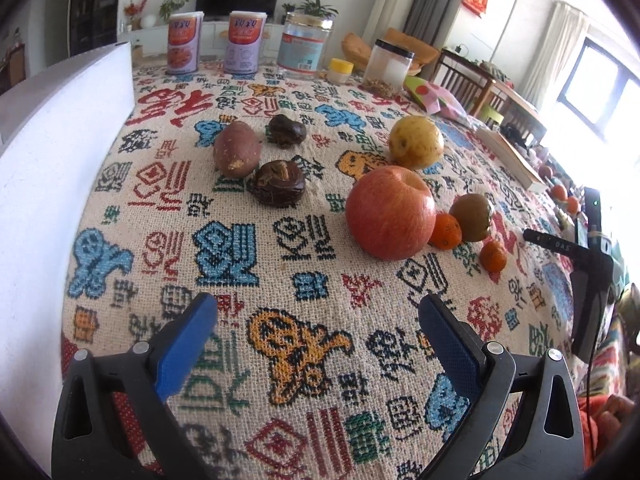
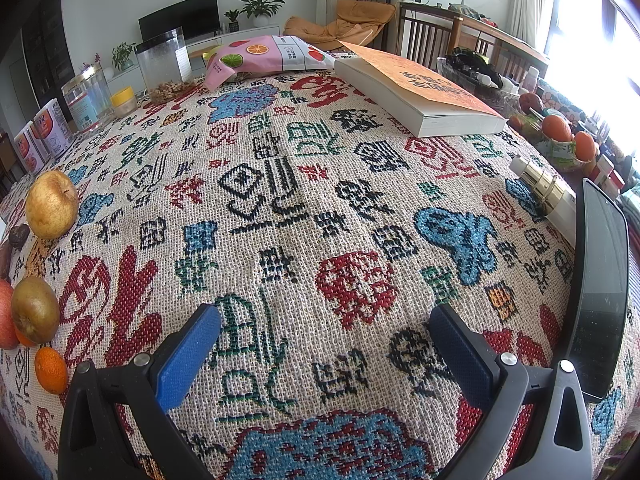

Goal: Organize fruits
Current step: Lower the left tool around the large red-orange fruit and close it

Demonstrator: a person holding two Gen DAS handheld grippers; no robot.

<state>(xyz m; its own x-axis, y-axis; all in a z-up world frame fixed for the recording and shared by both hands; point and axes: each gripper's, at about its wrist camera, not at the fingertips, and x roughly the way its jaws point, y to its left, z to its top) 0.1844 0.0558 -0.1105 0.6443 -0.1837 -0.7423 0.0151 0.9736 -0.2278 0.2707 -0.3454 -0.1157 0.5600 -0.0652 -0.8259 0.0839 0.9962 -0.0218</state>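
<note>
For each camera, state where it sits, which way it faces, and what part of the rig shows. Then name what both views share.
Left wrist: on the left gripper, low over the tablecloth, facing the red apple, sweet potato and far cans; its open blue fingers show.
Right wrist: on the right gripper, facing the book and snack bag; its open blue fingers show.
Shared: yellow apple, glass jar, tablecloth.

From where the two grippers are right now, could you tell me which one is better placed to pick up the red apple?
Left. The left gripper is open with the red apple just ahead, slightly to its right. From the right gripper, also open, the apple shows only as a sliver at the far left edge, behind a brownish-green fruit.
</note>
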